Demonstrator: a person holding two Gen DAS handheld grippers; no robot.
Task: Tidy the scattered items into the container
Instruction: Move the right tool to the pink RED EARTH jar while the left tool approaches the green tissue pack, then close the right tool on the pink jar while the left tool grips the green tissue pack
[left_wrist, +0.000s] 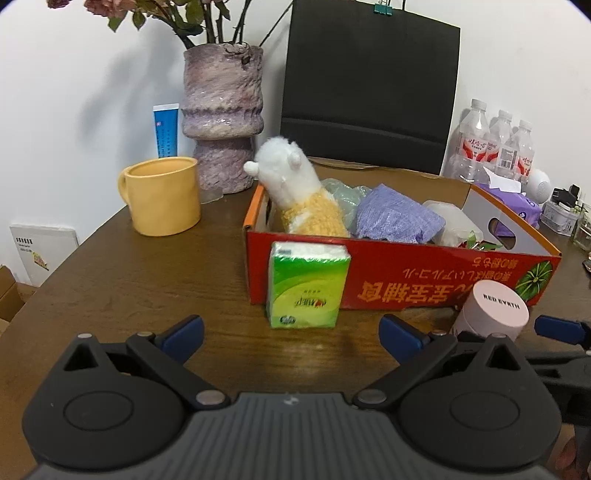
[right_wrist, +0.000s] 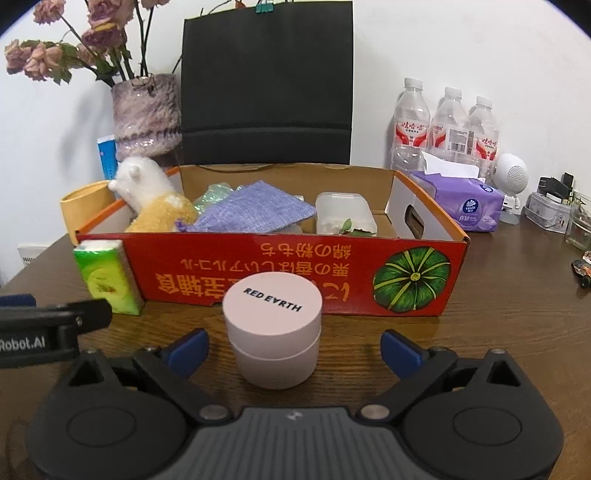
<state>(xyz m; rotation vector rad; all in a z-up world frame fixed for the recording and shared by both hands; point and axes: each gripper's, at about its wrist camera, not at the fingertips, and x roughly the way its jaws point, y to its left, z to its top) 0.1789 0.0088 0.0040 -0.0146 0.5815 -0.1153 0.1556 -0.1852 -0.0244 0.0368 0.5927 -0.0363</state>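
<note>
A red cardboard box (left_wrist: 399, 282) (right_wrist: 280, 273) stands on the brown table and holds a white-and-yellow plush toy (left_wrist: 295, 192) (right_wrist: 151, 199), a purple cloth (left_wrist: 395, 216) (right_wrist: 255, 212) and a clear plastic tub (right_wrist: 343, 212). A green tissue pack (left_wrist: 306, 286) (right_wrist: 107, 277) stands upright against the box front. My left gripper (left_wrist: 291, 336) is open just short of the pack. A pink jar (right_wrist: 273, 325) (left_wrist: 491, 314) marked RED EARTH sits before the box. My right gripper (right_wrist: 293, 349) is open, its blue fingertips either side of the jar.
A yellow mug (left_wrist: 162, 195) and a purple vase (left_wrist: 221, 118) with dried roses stand left of the box. A black paper bag (right_wrist: 266, 81) is behind it. Water bottles (right_wrist: 447, 129), a purple tissue pack (right_wrist: 461, 201) and small items are at the right.
</note>
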